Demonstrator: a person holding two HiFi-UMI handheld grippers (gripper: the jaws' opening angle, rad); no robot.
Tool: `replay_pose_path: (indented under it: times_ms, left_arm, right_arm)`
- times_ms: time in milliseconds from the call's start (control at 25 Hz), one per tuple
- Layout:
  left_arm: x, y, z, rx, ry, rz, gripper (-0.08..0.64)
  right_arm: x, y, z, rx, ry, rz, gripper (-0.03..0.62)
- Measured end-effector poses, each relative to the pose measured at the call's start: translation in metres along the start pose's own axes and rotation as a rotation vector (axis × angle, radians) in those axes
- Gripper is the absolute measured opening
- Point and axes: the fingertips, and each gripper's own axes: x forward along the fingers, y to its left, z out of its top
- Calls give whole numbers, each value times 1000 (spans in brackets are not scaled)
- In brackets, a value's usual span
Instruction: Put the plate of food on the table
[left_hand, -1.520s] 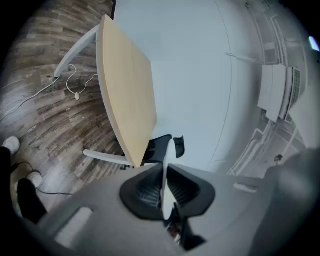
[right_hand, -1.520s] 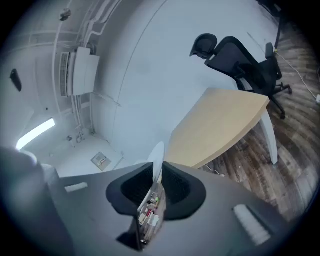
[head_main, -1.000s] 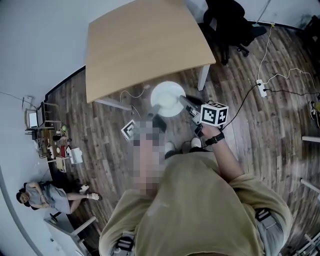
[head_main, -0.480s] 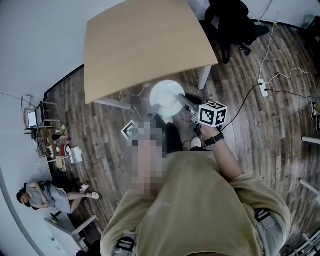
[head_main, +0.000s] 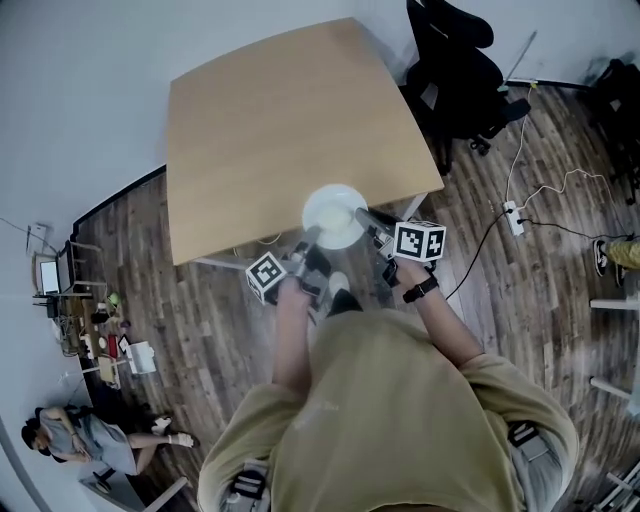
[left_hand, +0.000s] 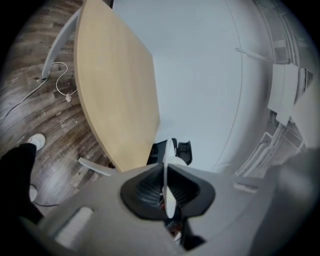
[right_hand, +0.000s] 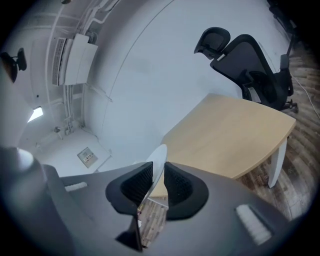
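A white plate (head_main: 335, 215) hangs level over the near edge of the light wooden table (head_main: 280, 120), carried between my two grippers. My left gripper (head_main: 307, 240) is shut on its left rim; in the left gripper view the thin rim (left_hand: 165, 175) sits edge-on between the black pads. My right gripper (head_main: 368, 218) holds the right rim, its jaws closing, and the rim (right_hand: 157, 160) lies between its ribbed pads. Whether food is on the plate I cannot tell. The tabletop (right_hand: 235, 135) spreads ahead, bare.
A black office chair (head_main: 455, 60) stands by the table's far right corner. A power strip with cables (head_main: 512, 215) lies on the wooden floor to the right. A person (head_main: 75, 435) sits on the floor at lower left, near small clutter (head_main: 100, 350).
The plate and both grippers have moved forward, from above the floor in front of the table to over its near edge. The table looms closer.
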Motion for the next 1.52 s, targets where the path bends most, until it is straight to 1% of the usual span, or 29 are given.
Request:
replay_pose_path:
  times_ms: [120,240,320,400,520,640,840,960,1120,1200,1360,1520]
  left_arm:
    - [19,1,43,33,5,18,8]
    - [33,8,93,75,12,59,5]
    - [38,14,115,93,11,76,5]
    - [40,22,124,102,13,83,5]
    - [49,36,138,102,38,76,5]
    - [54,45,144,118,59,70,5]
    - [84,61,164,142,55,99,6]
    - [113,68,181,131,63,98,6]
    - [149,69,196,161,69,92,9]
    - [166,71,205,183,74,119,12]
    - [204,81,223,245,103,209,21]
    - [242,81,242,285,122,231,23]
  right_arm:
    - [42,-5,16,-7,8,-42,64]
    - [94,-7,22,-39,66,-92,67]
    - [118,-13,20,-64,101,-128,72]
    - [128,-20,14,-60,108,-146,72]
    - [141,-35,10,-43,113,-173,72]
    - [153,-44,7,-41,127,-180,71]
    - [178,-71,17,-23,142,-200,72]
    - [198,-94,33,-5,153,-207,71]
    - [217,-117,60,1,152,-208,69]
    - [227,-129,70,18,155,-215,69]
    - [248,-155,91,43,168,-233,69]
    - [268,-180,117,69,169,-258,69]
